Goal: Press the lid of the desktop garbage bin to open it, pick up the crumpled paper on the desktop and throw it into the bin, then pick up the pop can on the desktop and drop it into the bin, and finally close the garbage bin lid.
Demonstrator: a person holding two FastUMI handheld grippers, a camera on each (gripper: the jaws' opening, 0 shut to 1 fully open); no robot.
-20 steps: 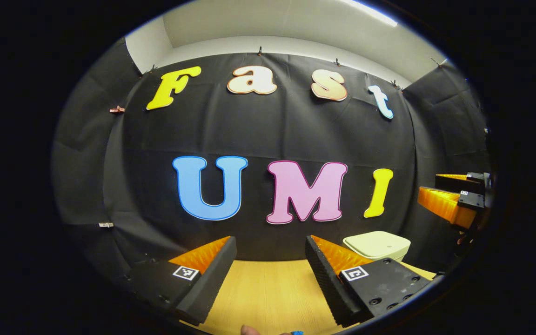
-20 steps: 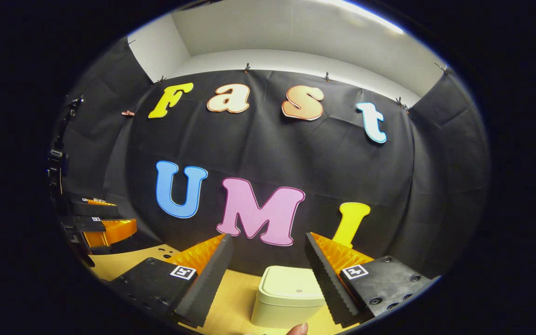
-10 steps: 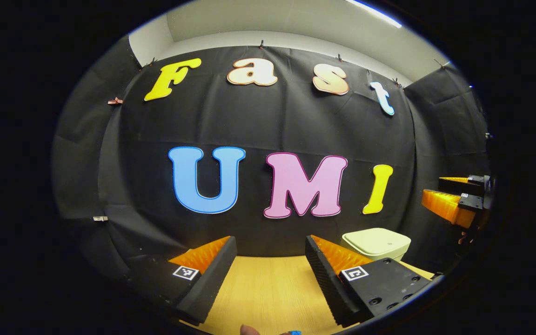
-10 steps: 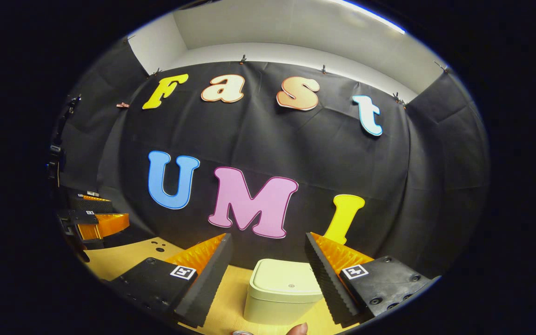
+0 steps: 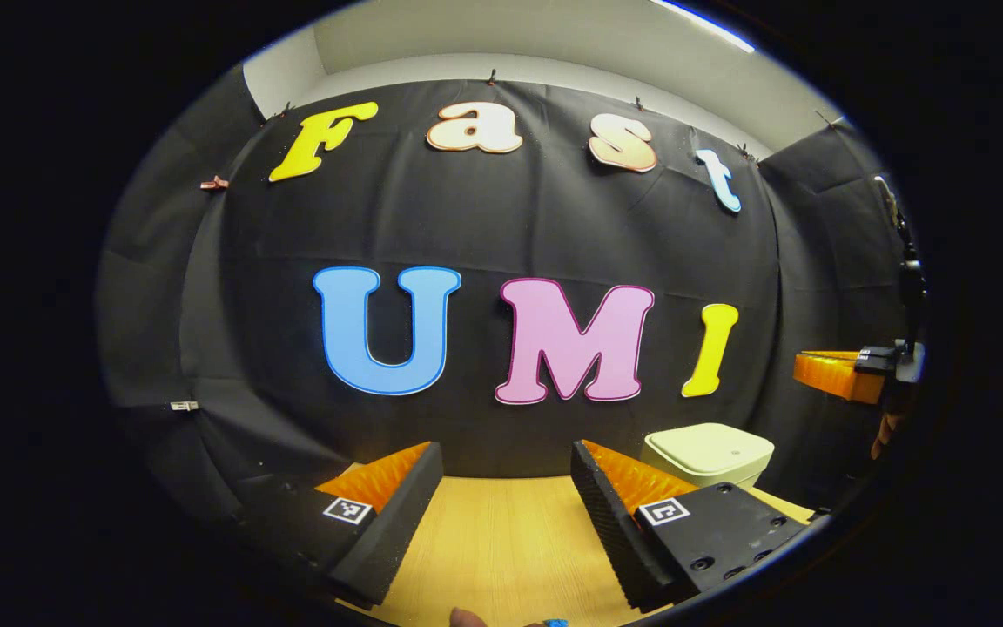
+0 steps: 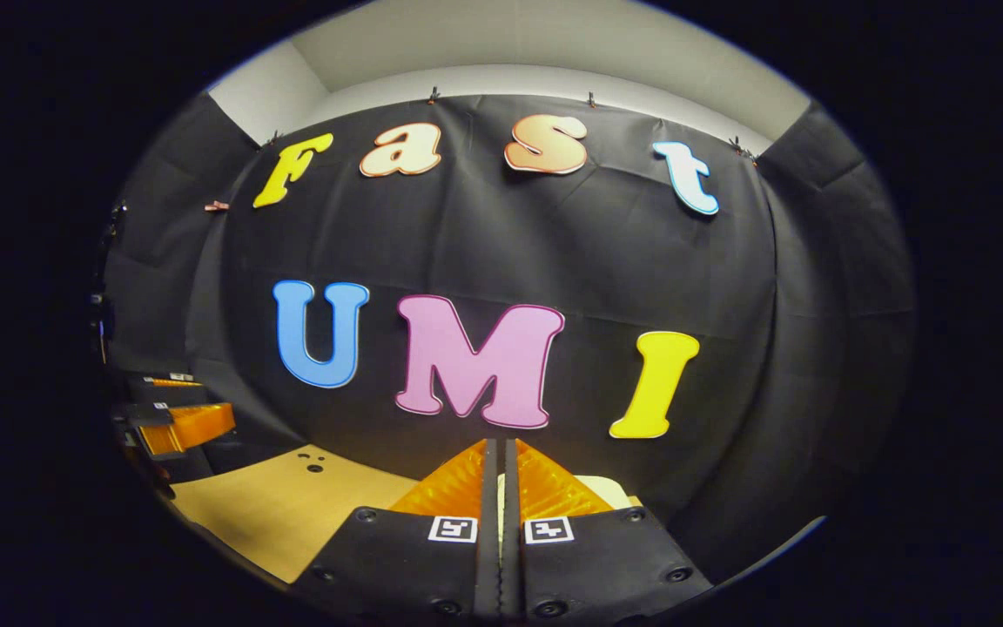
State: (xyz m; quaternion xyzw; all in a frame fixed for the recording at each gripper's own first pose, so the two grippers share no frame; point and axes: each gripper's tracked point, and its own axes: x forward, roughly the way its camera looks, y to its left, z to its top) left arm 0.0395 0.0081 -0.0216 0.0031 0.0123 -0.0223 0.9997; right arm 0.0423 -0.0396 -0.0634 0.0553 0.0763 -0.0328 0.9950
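Observation:
In the left gripper view, the cream desktop bin (image 5: 706,453) stands on the wooden table (image 5: 501,540) near the back wall, its lid down. My left gripper (image 5: 506,457) hangs open above the table, left of the bin, with nothing between its fingers. My right gripper (image 6: 499,444) is shut with its fingers pressed together and nothing between them. Behind its fingers, a sliver of the bin (image 6: 608,492) shows. In the left gripper view the right gripper (image 5: 839,374) hovers higher than the bin, at the far right.
The left gripper (image 6: 179,422) shows at the left edge of the right gripper view, over the table (image 6: 292,505), which has small holes (image 6: 314,461) in it. The black cloth wall stands close behind the bin. A person's fingertip (image 5: 467,618) shows at the bottom of the left gripper view.
My right gripper went from open to shut and shifted, so the bin is now mostly hidden behind its fingers. The left gripper has barely moved.

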